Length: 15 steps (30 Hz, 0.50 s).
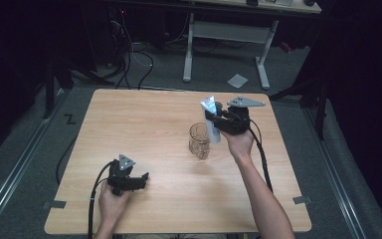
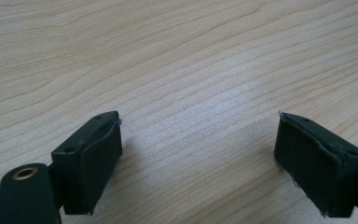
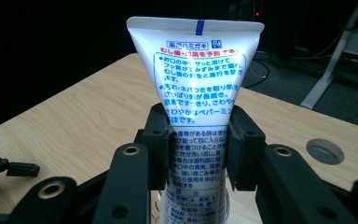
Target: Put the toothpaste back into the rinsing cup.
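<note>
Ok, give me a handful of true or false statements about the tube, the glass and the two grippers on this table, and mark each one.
1. The right gripper is clamped on a white toothpaste tube. True.
2. The tube is held with its flat crimped end up. True.
3. The left gripper holds the glass jar. False: its jaws stand open over bare wood of the table, with nothing between them.
4. The glass jar lies on its side. False: it stands upright on the table, next to the tube.
5. The jar is full of dark liquid. False: it looks clear and empty.
</note>
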{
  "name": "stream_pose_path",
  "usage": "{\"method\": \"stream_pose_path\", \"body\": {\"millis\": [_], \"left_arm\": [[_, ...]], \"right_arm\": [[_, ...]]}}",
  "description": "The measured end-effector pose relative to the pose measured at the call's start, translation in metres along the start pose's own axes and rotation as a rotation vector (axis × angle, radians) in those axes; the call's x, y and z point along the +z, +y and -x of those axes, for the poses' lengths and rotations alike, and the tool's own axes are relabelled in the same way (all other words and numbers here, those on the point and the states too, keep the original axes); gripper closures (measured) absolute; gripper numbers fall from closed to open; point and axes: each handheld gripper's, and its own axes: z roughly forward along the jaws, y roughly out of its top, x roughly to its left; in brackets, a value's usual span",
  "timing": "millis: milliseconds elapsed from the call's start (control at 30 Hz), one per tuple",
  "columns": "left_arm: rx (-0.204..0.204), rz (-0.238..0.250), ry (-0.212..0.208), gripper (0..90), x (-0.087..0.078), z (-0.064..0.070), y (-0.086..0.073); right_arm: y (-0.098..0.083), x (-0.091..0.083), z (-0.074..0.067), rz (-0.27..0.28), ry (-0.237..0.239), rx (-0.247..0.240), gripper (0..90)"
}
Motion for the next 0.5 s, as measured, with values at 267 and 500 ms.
{"method": "stream_pose_path", "body": {"millis": [267, 500], "left_arm": [[0.000, 0.000, 0.000, 15.3, 0.000, 0.000, 0.000], [0.000, 0.000, 0.000, 15.3, 0.000, 0.000, 0.000]], "right_arm": [[0.006, 0.008, -0.004, 0.016, -0.003, -0.008, 65.4], [0.007, 0.017, -0.004, 0.016, -0.005, -0.010, 65.3]]}}
